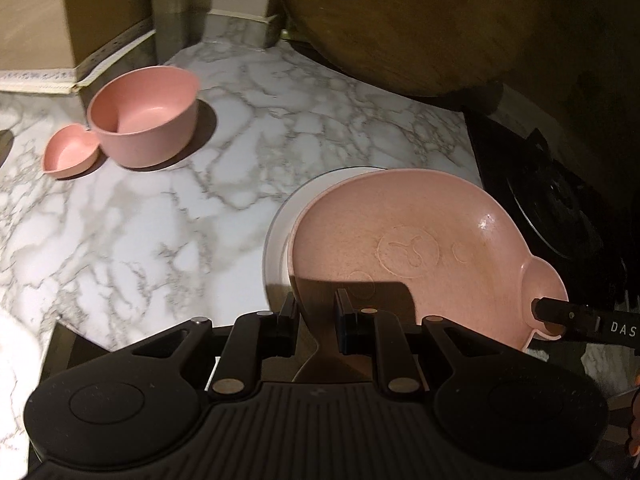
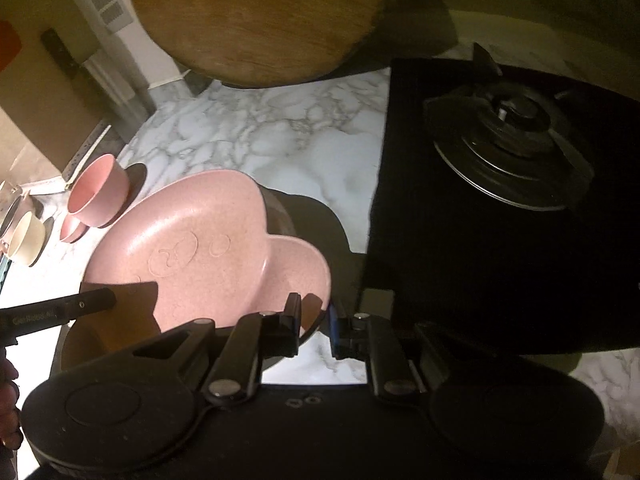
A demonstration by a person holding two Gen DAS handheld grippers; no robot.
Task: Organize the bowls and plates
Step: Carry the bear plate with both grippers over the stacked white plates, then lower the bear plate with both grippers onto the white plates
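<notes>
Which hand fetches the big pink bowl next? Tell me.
Left, probably: the pink bowl sits on the left gripper's side of the plate; the right gripper grips the far rim.

White letters "DAS" can be read on the right gripper (image 1: pixel 538 307) finger in the left wrist view; the print on the left gripper (image 2: pixel 110 300) finger is too blurred to read.

Ahead of the left gripper (image 1: pixel 316 312), open marble counter (image 1: pixel 160 216) runs to the pink bowl (image 1: pixel 144 116) far-left; the black hob (image 2: pixel 500 208) blocks its right (wooden board (image 1: pixel 400 24) behind).
</notes>
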